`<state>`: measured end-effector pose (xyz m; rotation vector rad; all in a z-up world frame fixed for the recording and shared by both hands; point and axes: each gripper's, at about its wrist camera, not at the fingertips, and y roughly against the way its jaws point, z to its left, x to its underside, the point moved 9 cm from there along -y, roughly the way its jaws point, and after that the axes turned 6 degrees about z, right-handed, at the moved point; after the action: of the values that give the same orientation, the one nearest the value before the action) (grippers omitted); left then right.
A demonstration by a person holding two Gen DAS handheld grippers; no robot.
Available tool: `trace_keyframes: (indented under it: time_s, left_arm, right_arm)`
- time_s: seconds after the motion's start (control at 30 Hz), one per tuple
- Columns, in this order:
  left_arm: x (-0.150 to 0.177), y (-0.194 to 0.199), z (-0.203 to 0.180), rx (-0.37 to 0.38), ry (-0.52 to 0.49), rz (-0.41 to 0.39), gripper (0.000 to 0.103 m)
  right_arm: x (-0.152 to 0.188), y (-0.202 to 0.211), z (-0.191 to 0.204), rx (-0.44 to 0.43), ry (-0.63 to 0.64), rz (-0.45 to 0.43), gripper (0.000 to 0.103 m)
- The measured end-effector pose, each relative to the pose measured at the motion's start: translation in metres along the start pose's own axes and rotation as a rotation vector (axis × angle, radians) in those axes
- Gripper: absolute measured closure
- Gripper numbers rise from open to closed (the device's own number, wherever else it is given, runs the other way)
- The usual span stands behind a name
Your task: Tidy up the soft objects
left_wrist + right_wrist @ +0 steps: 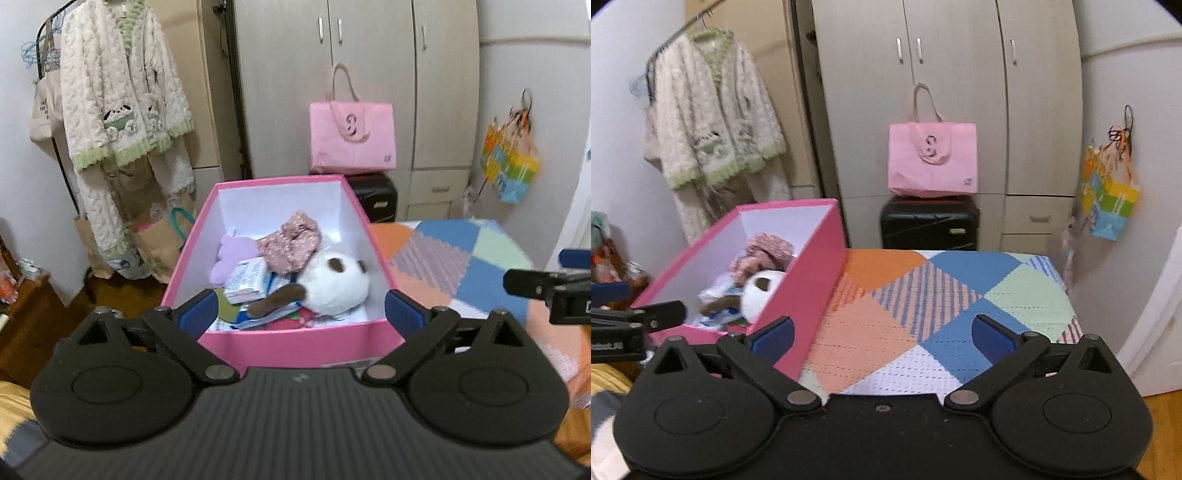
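Note:
A pink box (295, 343) with a white inside stands on the patchwork blanket (461, 258). In it lie a white and brown plush panda (336, 280), a pink dotted cloth (291, 240), a lilac plush (232, 254) and a small packet (245, 280). My left gripper (300, 310) is open and empty, just before the box's near wall. My right gripper (882, 334) is open and empty over the blanket (923, 306), right of the box (809, 277). The panda (759, 295) and cloth (761, 254) show in the right wrist view too.
A wardrobe (942, 92) stands behind, with a pink tote bag (932, 158) on a black suitcase (929, 225). A fluffy robe (118, 92) hangs on a rack at the left. A colourful bag (1108, 199) hangs on the right wall. Paper bags (155, 243) stand on the floor.

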<state>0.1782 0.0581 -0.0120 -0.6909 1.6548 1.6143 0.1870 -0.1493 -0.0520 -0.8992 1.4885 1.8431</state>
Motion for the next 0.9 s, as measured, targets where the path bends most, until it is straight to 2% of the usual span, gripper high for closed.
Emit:
trace_keyframes:
  time_s: [0.07,0.23,0.37,0.6,0.9]
  left_arm:
    - [0.001,0.007,-0.003,0.01,0.009,-0.022,0.005]
    - [0.0,0.021,-0.012,-0.004,0.013,-0.068,0.005]
    - [0.004,0.027,-0.017,0.014,0.026,-0.074,0.005]
    - [0.016,0.04,-0.029,0.057,0.014,-0.07,0.005]
    - [0.023,0.042,-0.035,0.067,0.007,-0.067,0.005]
  right_arm:
    - [0.001,0.011,-0.002,-0.008,0.005,-0.027,0.0]
    - [0.002,0.039,-0.008,0.045,0.004,-0.129,0.0]
    - [0.006,0.042,-0.016,0.004,-0.055,-0.095,0.0]
    - [0.017,0.047,-0.026,0.036,-0.059,-0.085,0.0]
    - [0.025,0.077,-0.005,0.071,-0.008,-0.123,0.0]
